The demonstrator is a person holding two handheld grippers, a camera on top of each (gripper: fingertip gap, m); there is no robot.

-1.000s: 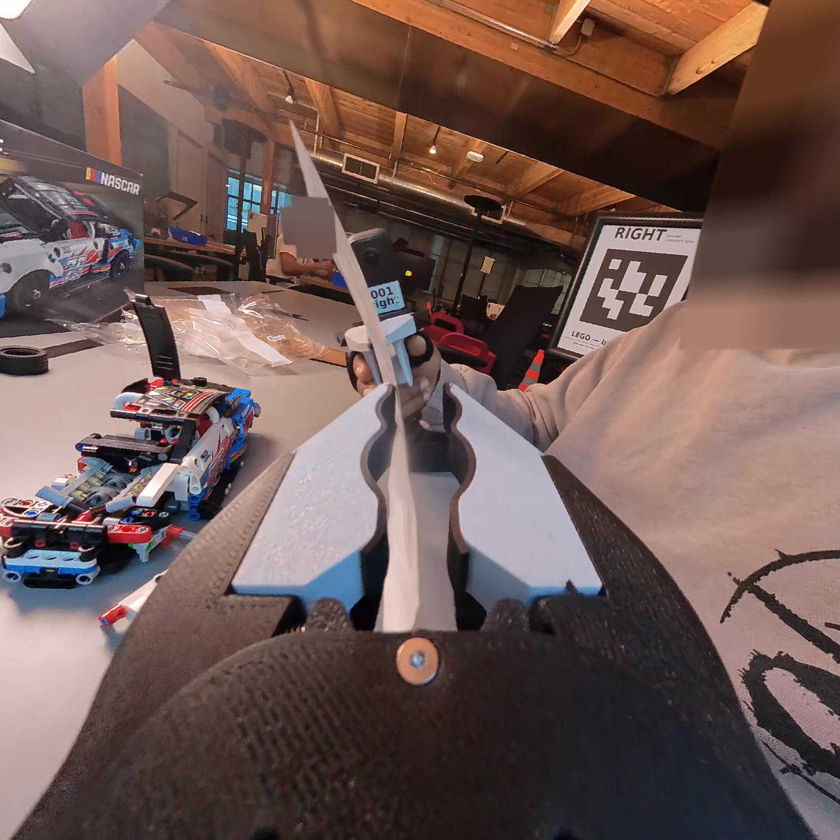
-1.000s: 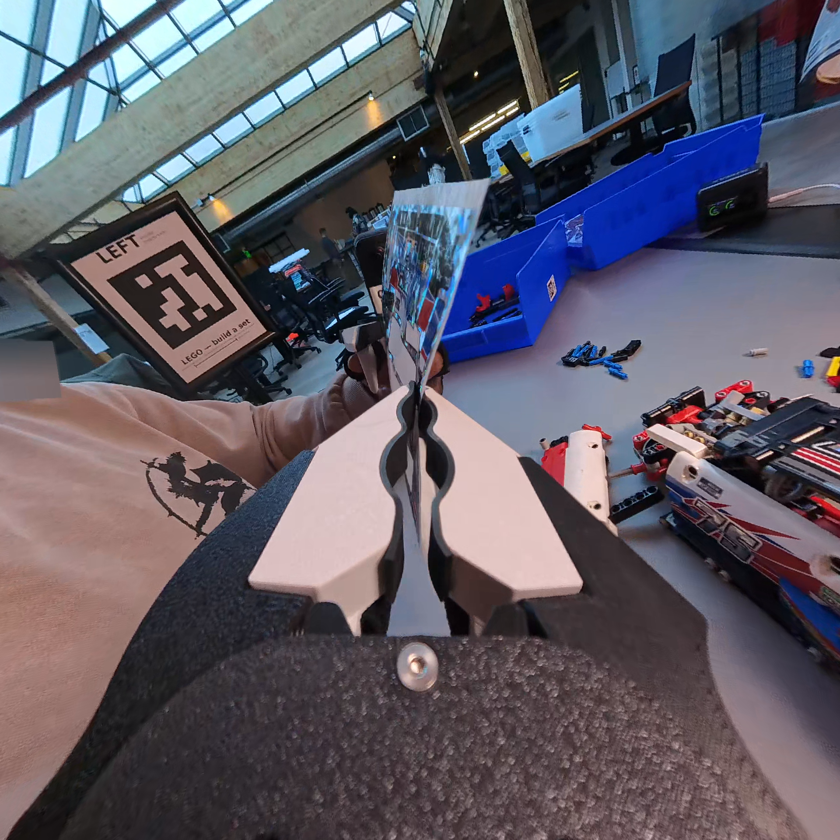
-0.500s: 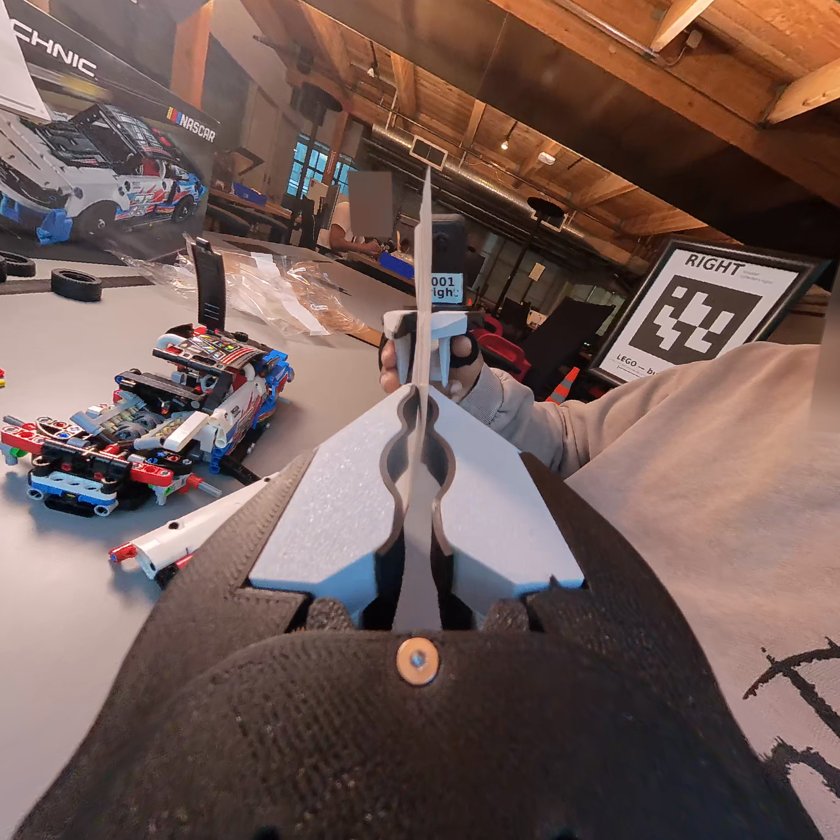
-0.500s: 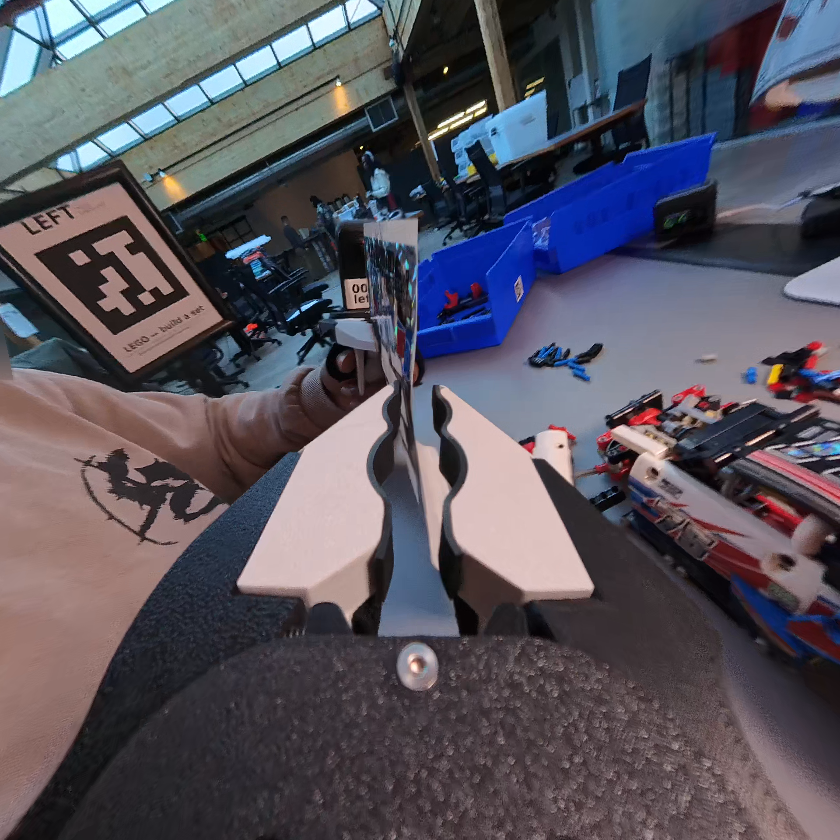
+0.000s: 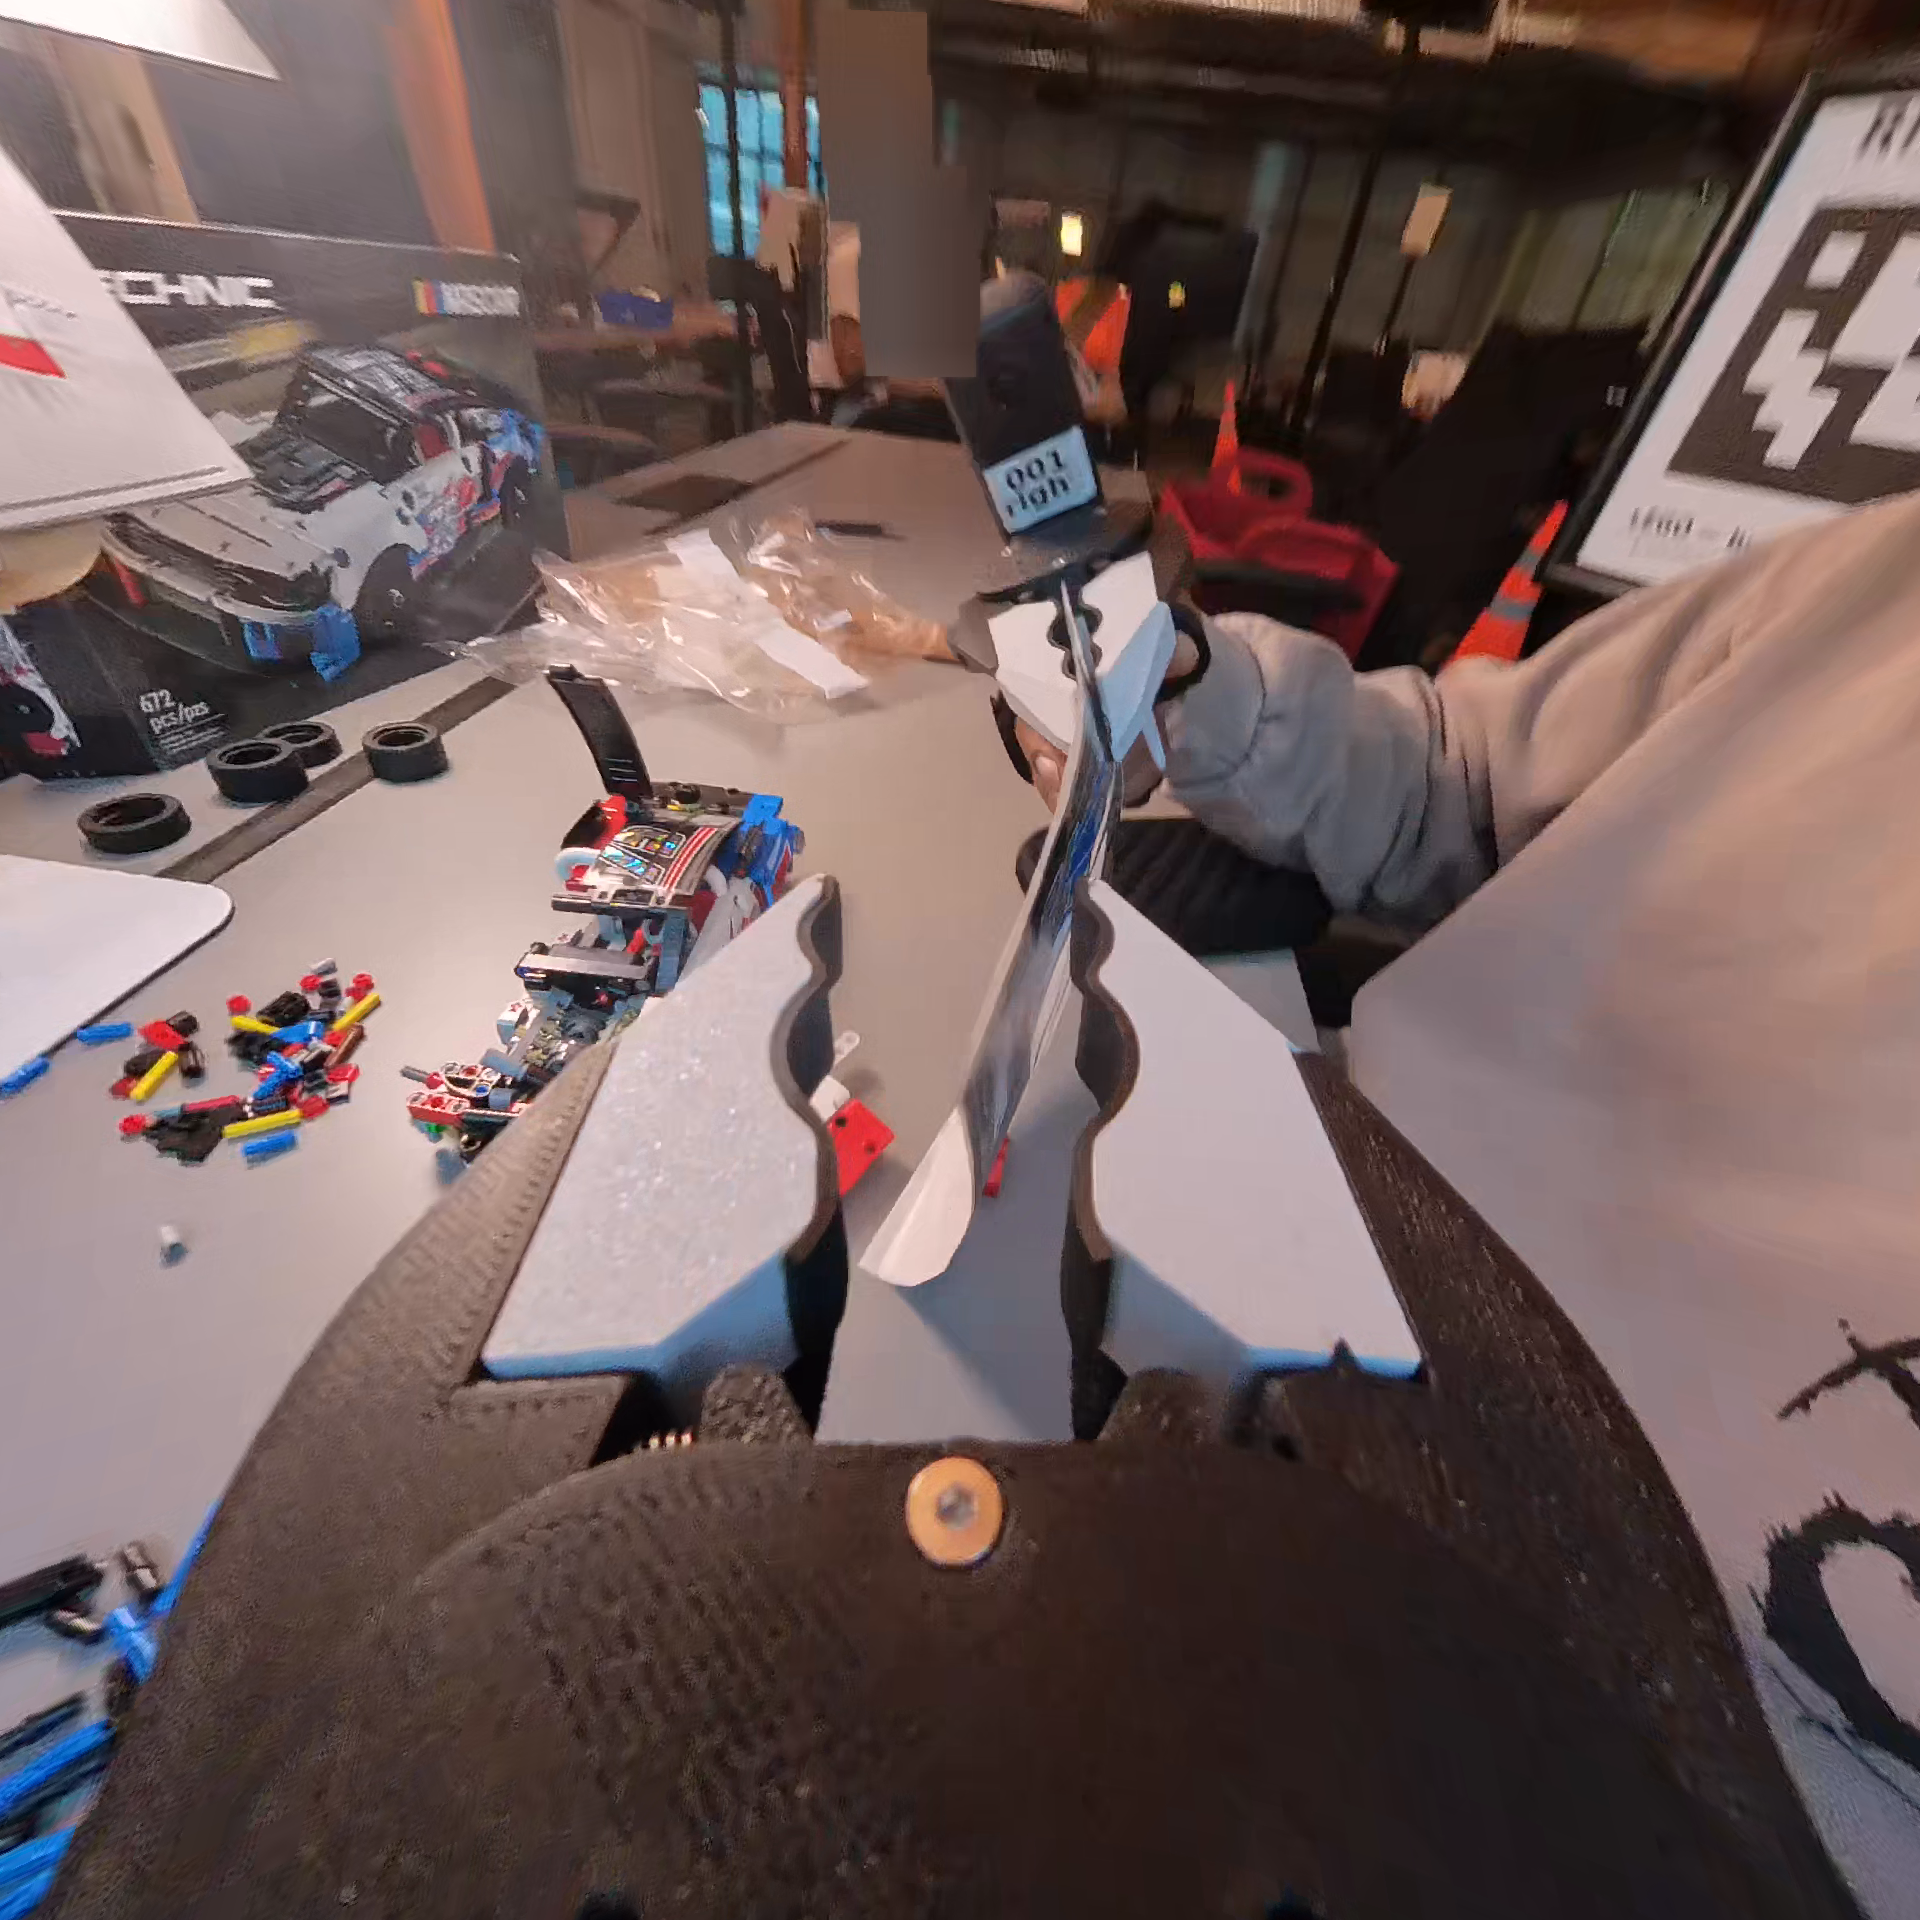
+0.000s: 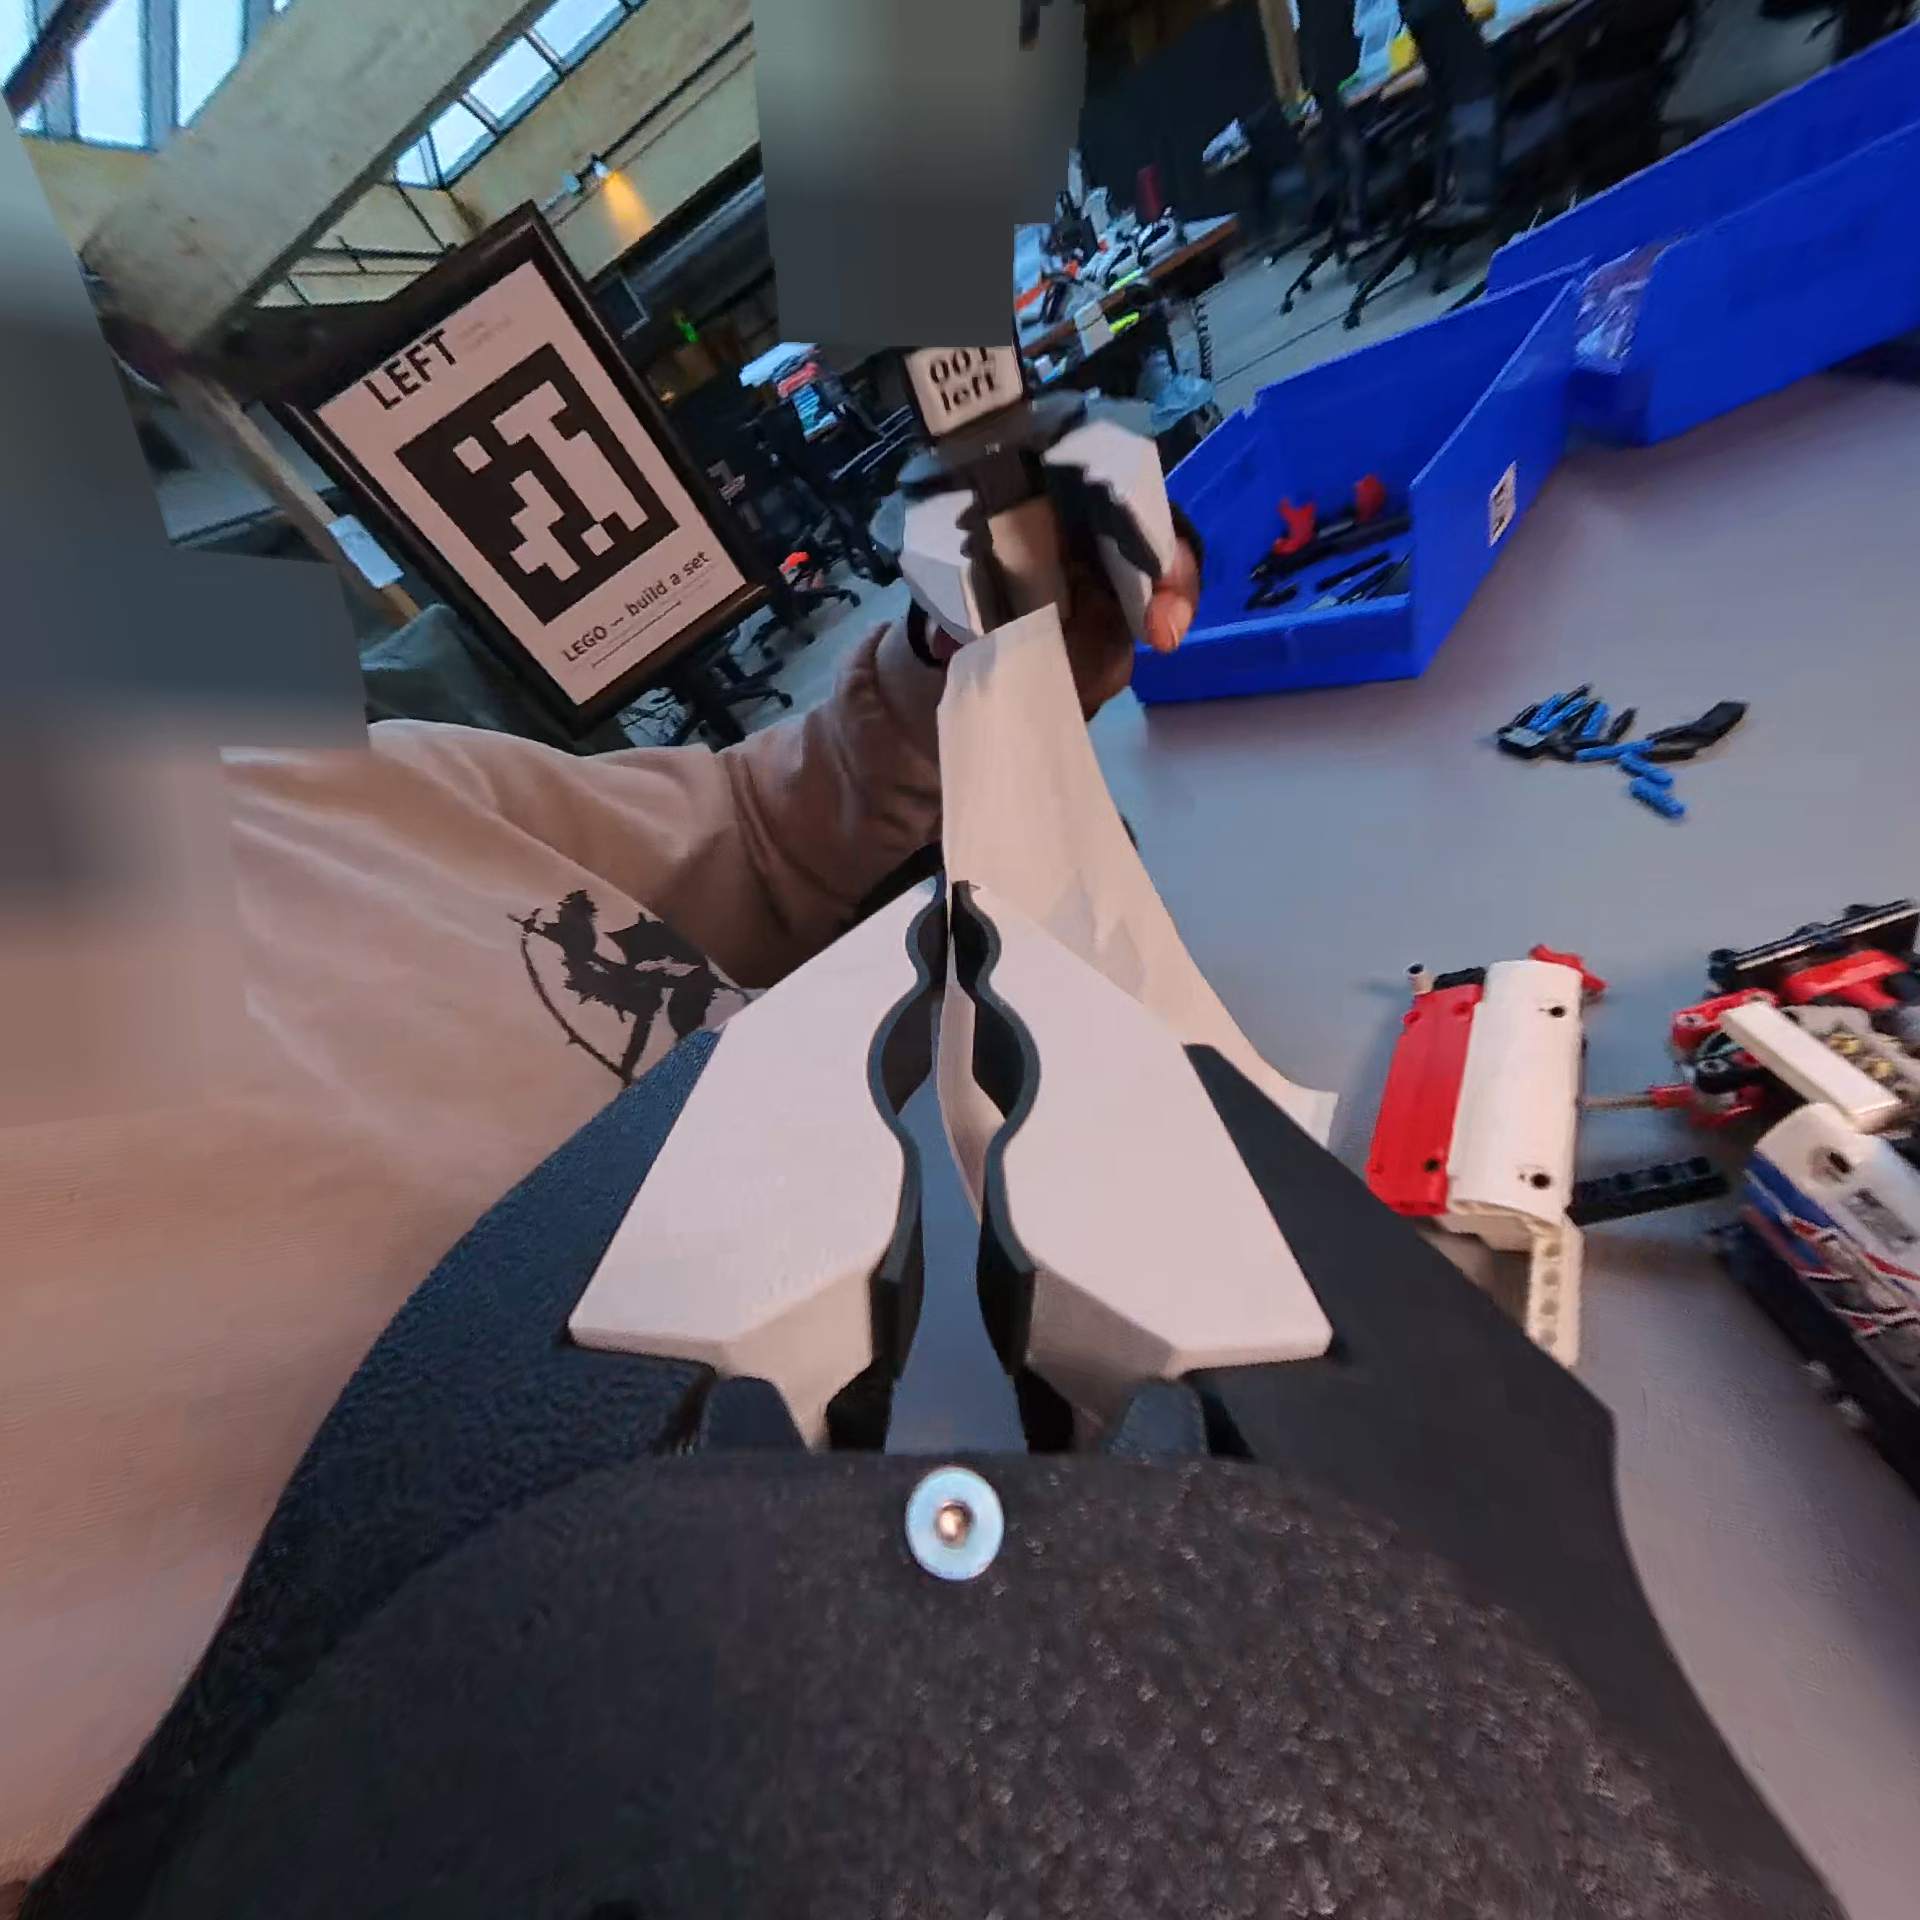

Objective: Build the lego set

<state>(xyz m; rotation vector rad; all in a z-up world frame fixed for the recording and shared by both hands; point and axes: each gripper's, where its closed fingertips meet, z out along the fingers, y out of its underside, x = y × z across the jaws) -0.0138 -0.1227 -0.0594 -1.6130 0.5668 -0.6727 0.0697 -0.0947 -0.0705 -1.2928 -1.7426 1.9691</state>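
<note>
Lego car [image 5: 644, 935], part-built, sits on the grey table [image 5: 312, 1299] w/ loose pieces [image 5: 239, 1070] beside it and spare tyres [image 5: 255, 769] farther back, near the set's box [image 5: 291, 468]. The sticker sheet [image 5: 1039, 997] hangs between the two tools: right gripper [image 6: 951, 904] is clamped on one edge, while left gripper [image 5: 951, 925] stands spread apart, the sheet resting vs. its right finger only. Judging by this, the sheet is held up for a sticker to be picked off. A red-and-white panel [image 6: 1486, 1091] lies on the table just right of the right gripper, the car beyond it; both are well below the sheet.
</note>
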